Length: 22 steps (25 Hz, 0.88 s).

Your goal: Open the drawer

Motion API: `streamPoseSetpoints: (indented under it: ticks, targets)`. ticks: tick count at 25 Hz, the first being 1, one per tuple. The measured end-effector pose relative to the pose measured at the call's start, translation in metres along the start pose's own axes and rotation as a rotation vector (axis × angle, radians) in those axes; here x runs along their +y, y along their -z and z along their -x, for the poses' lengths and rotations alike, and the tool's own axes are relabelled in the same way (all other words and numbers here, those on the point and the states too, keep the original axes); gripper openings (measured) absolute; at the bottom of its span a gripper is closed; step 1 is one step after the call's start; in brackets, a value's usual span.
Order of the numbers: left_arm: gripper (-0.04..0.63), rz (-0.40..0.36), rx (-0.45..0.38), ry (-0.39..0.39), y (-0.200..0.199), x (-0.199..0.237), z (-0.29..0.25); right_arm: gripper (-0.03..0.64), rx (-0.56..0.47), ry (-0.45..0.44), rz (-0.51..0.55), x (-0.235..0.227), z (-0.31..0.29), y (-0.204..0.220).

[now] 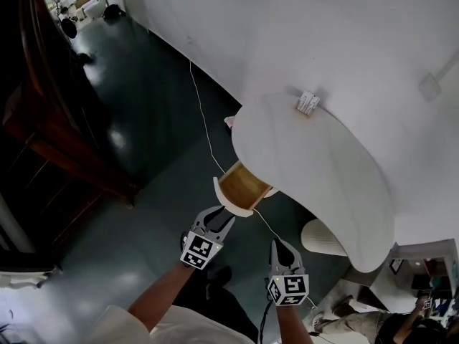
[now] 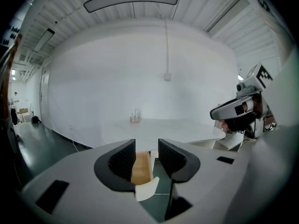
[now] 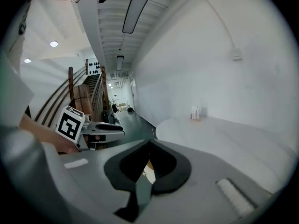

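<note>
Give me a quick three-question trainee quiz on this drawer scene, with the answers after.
1. True or false: the drawer under the white table is fully shut.
2. Which gripper has its jaws apart? A) left gripper B) right gripper C) both
3. Fill in: the drawer's front is white, and its inside looks like bare ____.
Key: 1 false, it is pulled out; 2 A; 3 wood.
</note>
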<state>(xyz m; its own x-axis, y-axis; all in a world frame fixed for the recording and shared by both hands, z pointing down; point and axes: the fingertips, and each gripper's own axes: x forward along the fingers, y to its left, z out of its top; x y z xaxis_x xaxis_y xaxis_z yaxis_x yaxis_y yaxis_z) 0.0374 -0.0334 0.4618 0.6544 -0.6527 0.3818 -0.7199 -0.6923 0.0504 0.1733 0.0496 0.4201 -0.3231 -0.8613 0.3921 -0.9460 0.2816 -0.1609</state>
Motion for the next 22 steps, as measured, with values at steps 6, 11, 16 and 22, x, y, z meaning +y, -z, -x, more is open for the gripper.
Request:
streamPoseSetpoints:
  ticks: [6,11,16,22]
  targets:
    - [0.155,-0.012,-0.039,0.030,-0.054,-0.030,0.043,0.011,-0.031,0.020,-0.024,-0.007,0.040,-0.037]
    - [0.132,-0.034,-0.071,0.035,-0.087,-0.036,0.077,0.011,-0.061,0.016,0.006,-0.001,0.060,-0.067]
    - [0.086,-0.064,-0.114,0.032,-0.126,-0.030,0.111,0.011,-0.093,0.019,0.021,0.012,0.076,-0.096]
    - [0.051,-0.116,-0.138,0.056,-0.160,-0.013,0.146,0.011,-0.137,0.048,0.005,0.027,0.089,-0.129]
